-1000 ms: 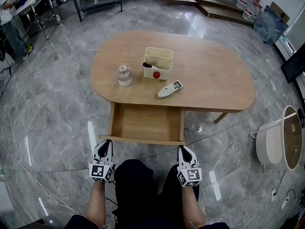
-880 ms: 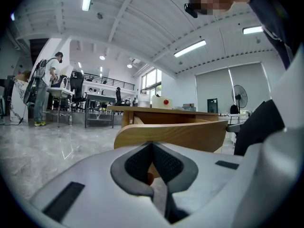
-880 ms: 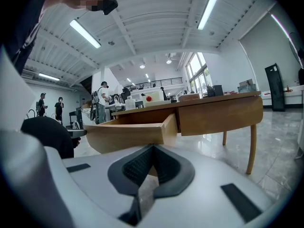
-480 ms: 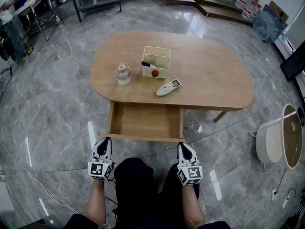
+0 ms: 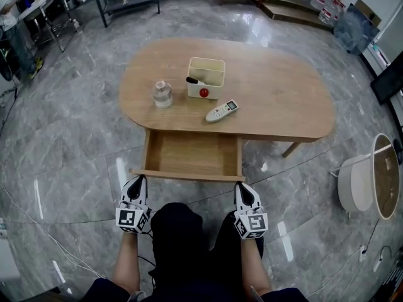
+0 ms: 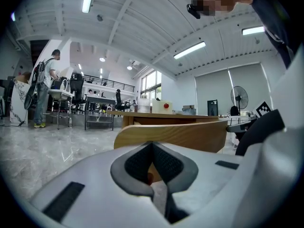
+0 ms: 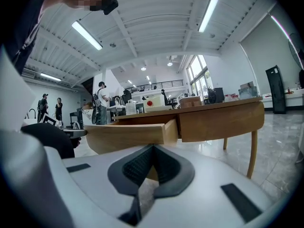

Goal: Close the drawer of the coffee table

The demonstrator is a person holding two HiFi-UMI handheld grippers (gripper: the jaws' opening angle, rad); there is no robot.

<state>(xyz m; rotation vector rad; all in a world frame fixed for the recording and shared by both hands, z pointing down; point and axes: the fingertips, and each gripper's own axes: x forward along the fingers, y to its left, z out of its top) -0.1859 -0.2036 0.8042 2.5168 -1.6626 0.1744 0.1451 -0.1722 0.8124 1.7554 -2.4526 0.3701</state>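
Drawer (image 5: pixel 192 156): pulled out of the coffee table (image 5: pixel 277 99), toward the person.
Left gripper (image 5: pixel 137 182): jaws closed together, tip just beside the drawer front's left end.
Right gripper (image 5: pixel 242 189): jaws closed together, tip near the front's right end.
Tabletop: remote (image 5: pixel 221 111), cream box (image 5: pixel 206 78), jar (image 5: pixel 162 94).

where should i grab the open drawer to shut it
No handle shows: press the flat front panel of the drawer from the near side, left claw at its left end, right claw at its right, pushing squarely toward the coffee table.
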